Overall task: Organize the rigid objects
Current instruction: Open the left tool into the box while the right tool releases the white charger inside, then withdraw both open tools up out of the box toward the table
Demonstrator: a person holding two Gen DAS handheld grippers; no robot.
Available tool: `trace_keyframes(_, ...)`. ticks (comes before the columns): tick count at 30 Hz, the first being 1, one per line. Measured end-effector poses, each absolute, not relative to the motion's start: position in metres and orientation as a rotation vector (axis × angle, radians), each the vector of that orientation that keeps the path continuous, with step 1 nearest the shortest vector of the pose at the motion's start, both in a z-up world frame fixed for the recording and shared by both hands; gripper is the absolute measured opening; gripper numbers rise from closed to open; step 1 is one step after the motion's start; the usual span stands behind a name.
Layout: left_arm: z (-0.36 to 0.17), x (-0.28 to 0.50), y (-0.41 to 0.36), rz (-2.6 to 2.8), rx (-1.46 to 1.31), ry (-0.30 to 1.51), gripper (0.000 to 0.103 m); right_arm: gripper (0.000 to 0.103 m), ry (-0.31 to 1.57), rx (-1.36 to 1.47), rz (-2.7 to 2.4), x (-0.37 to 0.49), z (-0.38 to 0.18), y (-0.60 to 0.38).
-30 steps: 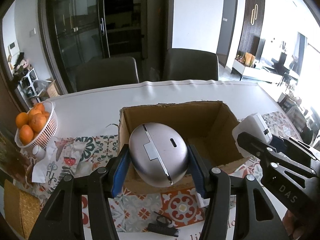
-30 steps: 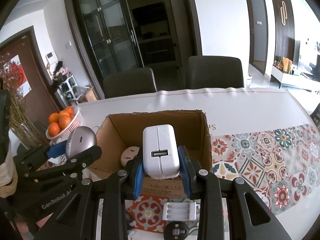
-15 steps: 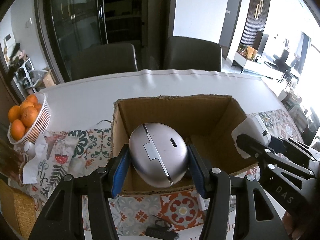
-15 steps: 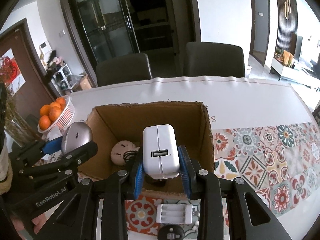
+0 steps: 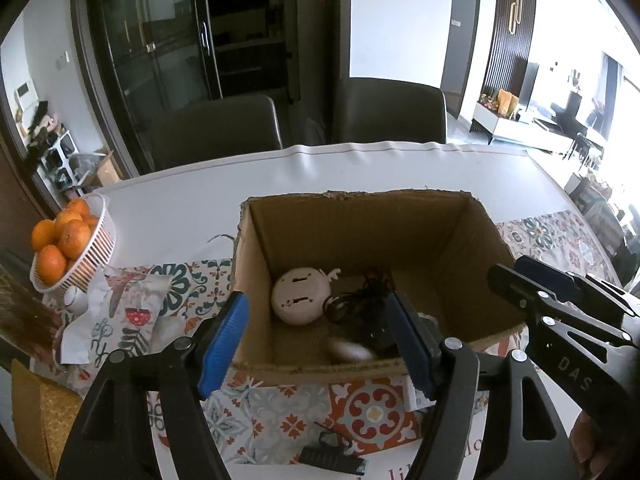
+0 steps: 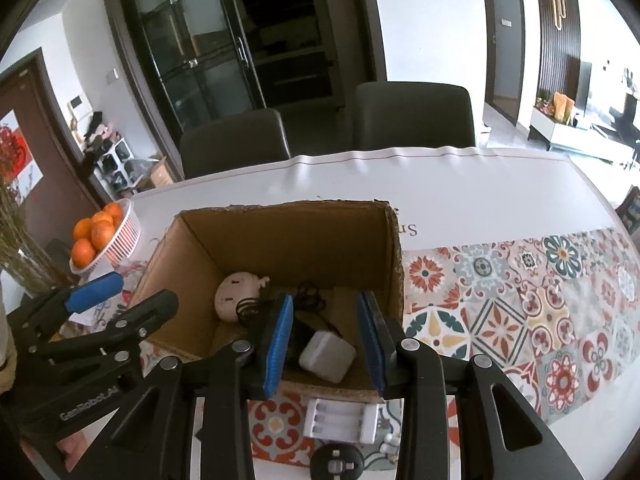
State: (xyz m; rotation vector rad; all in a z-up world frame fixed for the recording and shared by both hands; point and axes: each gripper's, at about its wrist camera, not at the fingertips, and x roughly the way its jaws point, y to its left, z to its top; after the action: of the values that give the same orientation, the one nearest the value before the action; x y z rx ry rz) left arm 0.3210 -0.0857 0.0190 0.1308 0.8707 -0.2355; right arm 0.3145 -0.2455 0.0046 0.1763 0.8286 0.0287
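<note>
The open brown cardboard box [image 6: 280, 240] sits at the centre of the white table [image 6: 460, 184], its near wall just under both grippers. It is light and stiff but thin-walled, so I judge it would slide if bumped and is best gripped by a rim. Inside, at about ten o'clock on the floor, lies a round cream plastic disc with slots [image 5: 301, 301]; a tangle of thin black cable [image 5: 362, 300] lies at the middle, soft and likely to snag. The white square plastic charger block [image 6: 327, 356] rests at about five o'clock in the box, hard, smooth and light, best taken across its flat sides. A blurred silver rounded shell [image 5: 349, 350] shows at the near wall, probably slippery on its curve. The left gripper [image 5: 320, 344] has just been opening; its blue pads stand spread with nothing between them. The right gripper [image 6: 326, 340] is parted too, the charger below and free of its pads. Outside the box, at six o'clock, lie a white plastic battery holder [image 6: 344, 420] and a small black round part [image 6: 337, 460]. At nine o'clock a white basket [image 5: 96, 256] holds oranges [image 5: 60, 236].
</note>
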Motion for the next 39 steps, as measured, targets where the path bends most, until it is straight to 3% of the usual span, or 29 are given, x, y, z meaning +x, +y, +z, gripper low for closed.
trace_keyframes(14,0.037,0.283,-0.078,-0.241,0.125,0.812,0.074,0.038,0.738,0.125,0.004,0.274,0.031,-0.238)
trace_keyframes(21,0.044,0.263,-0.075,-0.237,0.15,0.777,0.075,0.048,0.693,0.097,0.002,0.254,0.04,-0.234)
trace_keyframes(28,0.049,0.244,-0.07,-0.22,0.163,0.727,0.084,0.055,0.687,0.096,-0.005,0.239,0.039,-0.235)
trace_keyframes(39,0.037,0.224,-0.061,-0.216,0.138,0.727,0.087,0.058,0.683,0.102,-0.018,0.217,0.027,-0.231)
